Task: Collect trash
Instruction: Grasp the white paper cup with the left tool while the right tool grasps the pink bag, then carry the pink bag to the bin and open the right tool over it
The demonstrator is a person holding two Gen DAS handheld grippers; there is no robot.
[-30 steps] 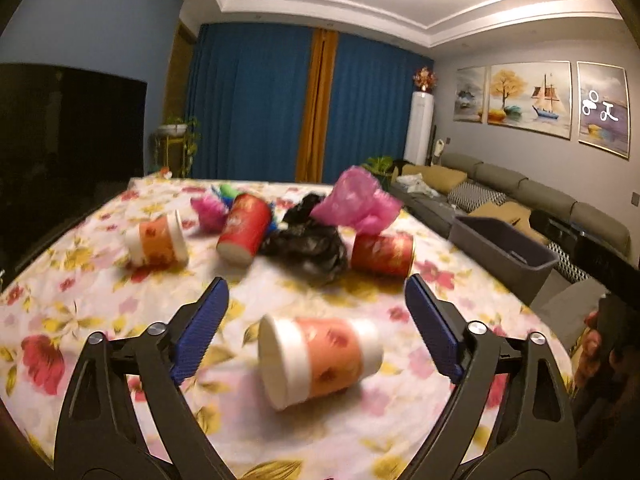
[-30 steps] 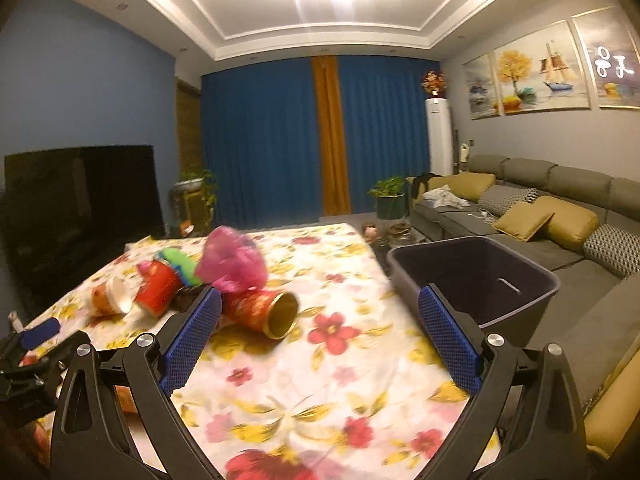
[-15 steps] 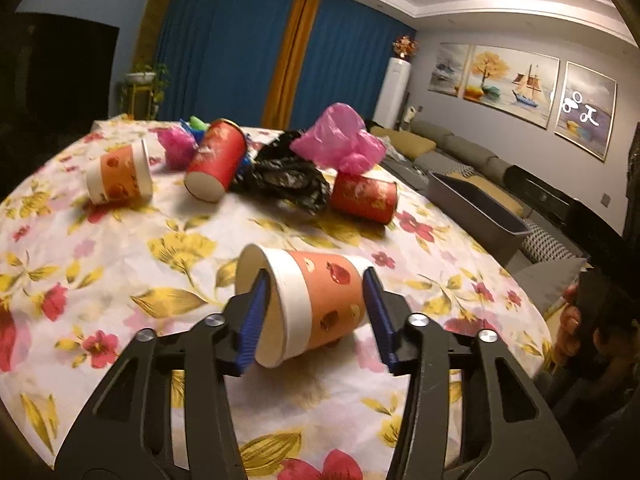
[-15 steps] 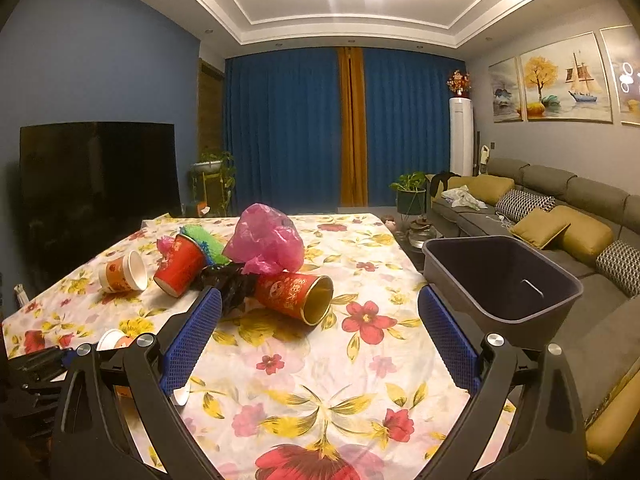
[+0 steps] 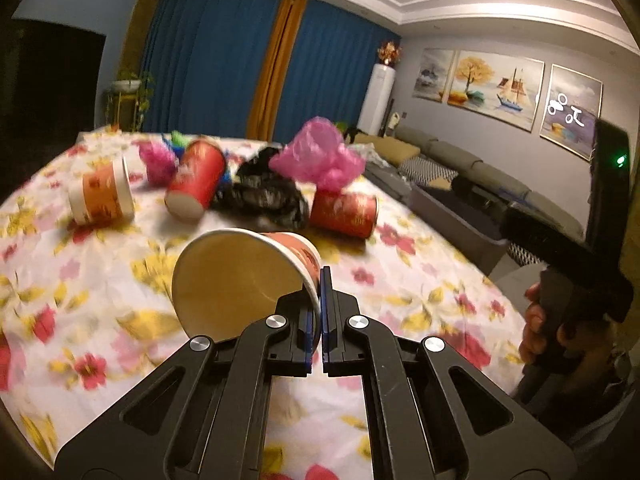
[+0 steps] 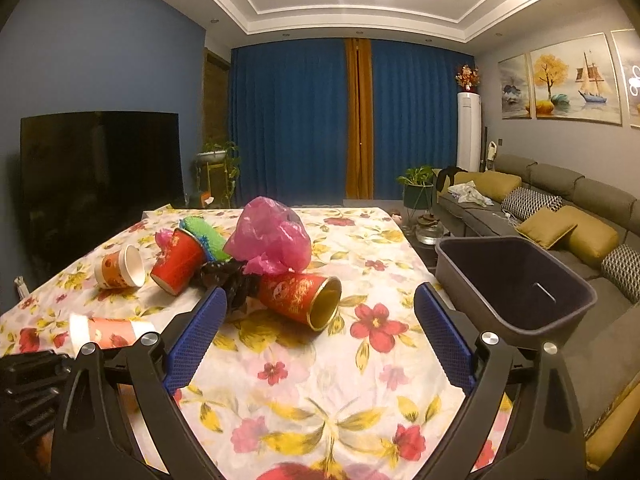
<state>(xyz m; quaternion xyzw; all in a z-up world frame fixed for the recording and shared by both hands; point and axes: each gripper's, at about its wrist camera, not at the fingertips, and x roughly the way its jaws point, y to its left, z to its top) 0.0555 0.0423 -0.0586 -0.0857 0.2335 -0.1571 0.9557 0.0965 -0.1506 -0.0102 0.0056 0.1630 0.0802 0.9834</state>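
Held thing: the left gripper (image 5: 320,300) had its jaws pinched together on the rim wall of a paper cup (image 5: 244,280), one pad inside the mouth, one outside.
Cup axis: it ran away from the tool, mouth toward the camera, base toward the far litter.
Bin direction: the grey bin (image 6: 516,280) sat off the table's right edge, well apart from the cup; the carry would probably go rightward across the cloth.
Nearer hand: the right gripper (image 6: 320,340) hung with jaws spread wide and nothing between them, beside the bin.
Remaining trash: a red cup (image 6: 300,296), a pink bag (image 6: 272,240) and a black bag (image 5: 264,196) lay clustered mid-table.
Surface: a floral tablecloth (image 6: 320,400), somewhat creased.
Room: blue curtains, a sofa on the right, a dark television on the left.
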